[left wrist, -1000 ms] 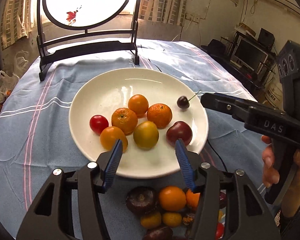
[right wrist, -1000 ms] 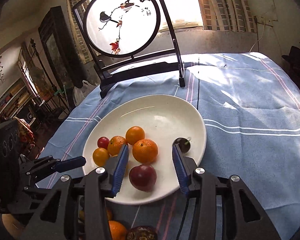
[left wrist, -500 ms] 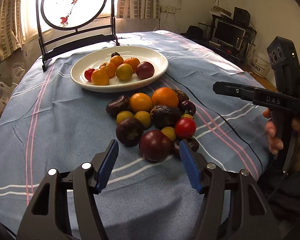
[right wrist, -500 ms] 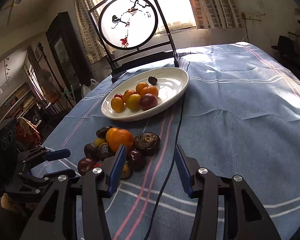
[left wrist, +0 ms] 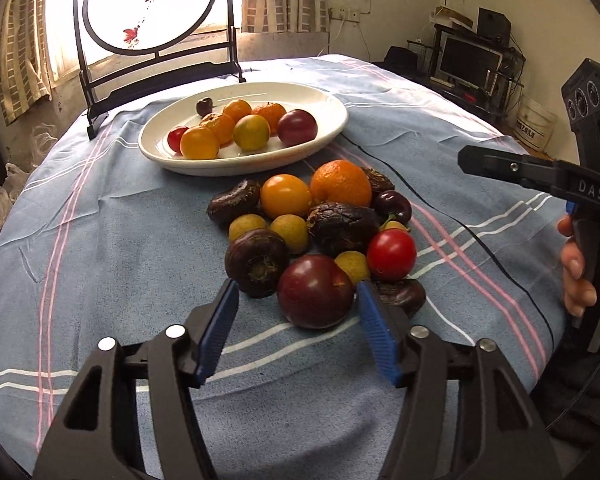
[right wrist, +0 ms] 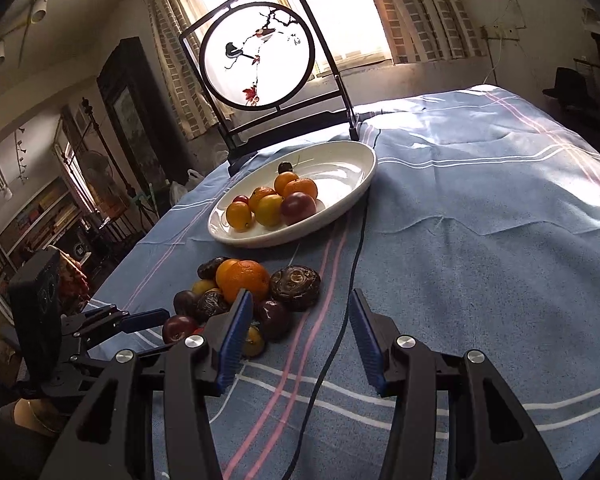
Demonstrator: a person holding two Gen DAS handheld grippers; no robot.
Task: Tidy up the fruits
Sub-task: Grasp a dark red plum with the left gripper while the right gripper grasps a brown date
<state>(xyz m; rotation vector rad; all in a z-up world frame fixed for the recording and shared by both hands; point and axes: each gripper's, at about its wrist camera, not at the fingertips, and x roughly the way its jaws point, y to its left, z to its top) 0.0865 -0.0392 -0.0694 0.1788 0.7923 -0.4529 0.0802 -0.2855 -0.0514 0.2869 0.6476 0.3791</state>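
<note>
A white plate (left wrist: pixel 240 166) (right wrist: pixel 340 168) holds several small oranges, a plum, a cherry and a red tomato. Nearer to me, a pile of loose fruit lies on the blue cloth: an orange (left wrist: pixel 342 182) (right wrist: pixel 242 280), a red tomato (left wrist: pixel 391 254), dark round fruits (left wrist: pixel 256 262) (right wrist: pixel 296 287). My left gripper (left wrist: pixel 296 286) is low at the pile's near edge, its jaws opening, with a dark red plum (left wrist: pixel 314 291) between the fingertips and untouched by the pads. My right gripper (right wrist: pixel 300 298) is open beside the pile, with only cloth and cable between its fingers.
A round painted screen on a black stand (left wrist: pixel 152 4) (right wrist: pixel 256 52) rises behind the plate. A black cable (right wrist: pixel 340 320) runs from the plate across the cloth towards me. A person's hand (left wrist: pixel 576 272) holds the right gripper's handle at the table's right edge.
Both grippers drew back from over the plate to the loose pile near the table's front and sank lower. The left jaws stand slightly wider. Little has moved in the last half second.
</note>
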